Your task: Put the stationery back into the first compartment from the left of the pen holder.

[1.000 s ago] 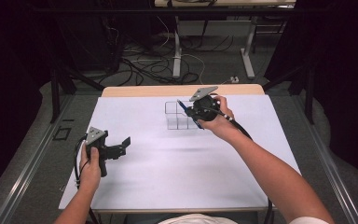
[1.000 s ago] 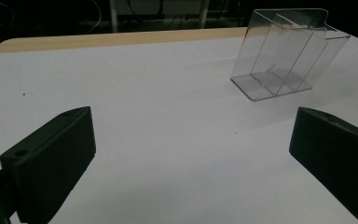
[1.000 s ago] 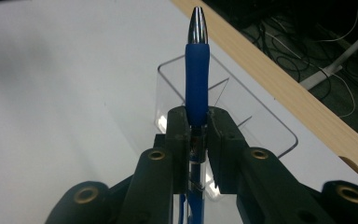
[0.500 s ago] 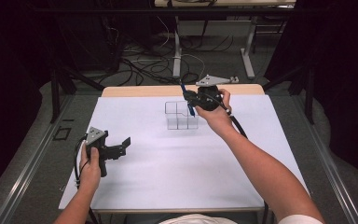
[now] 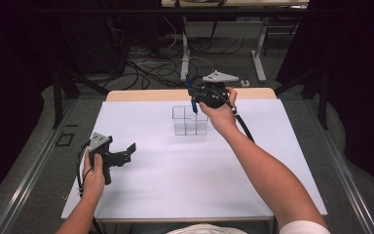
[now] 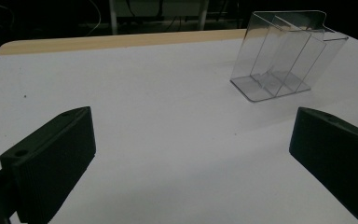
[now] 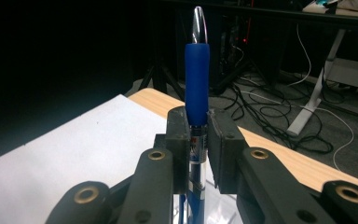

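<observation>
Since the earlier frames, the right tongs [image 5: 193, 95] have been raised and carried toward the far edge of the desk [image 5: 175, 195], while the left tongs [image 5: 126, 153] have been kept in place near the left edge. A blue pen [image 7: 196, 88] is pinched upright between the jaws of the right tongs [image 7: 196, 140], above the clear divided holder [image 5: 190, 121], which is stood near the middle of the far edge. The left tongs [image 6: 191, 158] are held spread wide, with nothing between them.
</observation>
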A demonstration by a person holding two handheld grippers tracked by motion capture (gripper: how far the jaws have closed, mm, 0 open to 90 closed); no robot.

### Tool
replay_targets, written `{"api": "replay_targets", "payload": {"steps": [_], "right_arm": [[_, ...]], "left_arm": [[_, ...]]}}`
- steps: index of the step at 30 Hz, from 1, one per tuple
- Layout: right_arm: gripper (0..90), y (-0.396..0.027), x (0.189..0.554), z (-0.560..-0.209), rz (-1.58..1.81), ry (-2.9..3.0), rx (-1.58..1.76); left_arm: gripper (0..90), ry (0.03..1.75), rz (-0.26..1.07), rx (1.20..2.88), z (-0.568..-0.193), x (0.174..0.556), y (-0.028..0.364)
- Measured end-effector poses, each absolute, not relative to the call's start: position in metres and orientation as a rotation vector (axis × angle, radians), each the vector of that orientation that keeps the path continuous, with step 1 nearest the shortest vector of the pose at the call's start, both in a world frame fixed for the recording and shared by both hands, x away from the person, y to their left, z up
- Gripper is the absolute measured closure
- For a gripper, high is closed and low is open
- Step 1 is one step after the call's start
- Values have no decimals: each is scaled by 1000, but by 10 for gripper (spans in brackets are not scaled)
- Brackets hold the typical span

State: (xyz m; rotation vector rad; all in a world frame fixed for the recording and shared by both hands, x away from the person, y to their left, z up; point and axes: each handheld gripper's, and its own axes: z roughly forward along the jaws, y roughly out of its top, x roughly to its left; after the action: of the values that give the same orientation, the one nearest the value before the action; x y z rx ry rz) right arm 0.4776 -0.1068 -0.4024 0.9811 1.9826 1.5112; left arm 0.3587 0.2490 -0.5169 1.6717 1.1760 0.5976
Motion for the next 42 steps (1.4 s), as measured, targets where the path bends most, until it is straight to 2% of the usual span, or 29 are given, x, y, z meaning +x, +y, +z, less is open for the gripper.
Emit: {"api": "replay_targets", "payload": {"steps": [13,42], "right_arm": [[797,-86,493,-400,1513,1949,1003],[796,-56,507,-435,1499,2007,1064]], "left_arm": [[2,1174,598,1664,-516,358,250],[2,1173,594,1659,-516,359,251]]}}
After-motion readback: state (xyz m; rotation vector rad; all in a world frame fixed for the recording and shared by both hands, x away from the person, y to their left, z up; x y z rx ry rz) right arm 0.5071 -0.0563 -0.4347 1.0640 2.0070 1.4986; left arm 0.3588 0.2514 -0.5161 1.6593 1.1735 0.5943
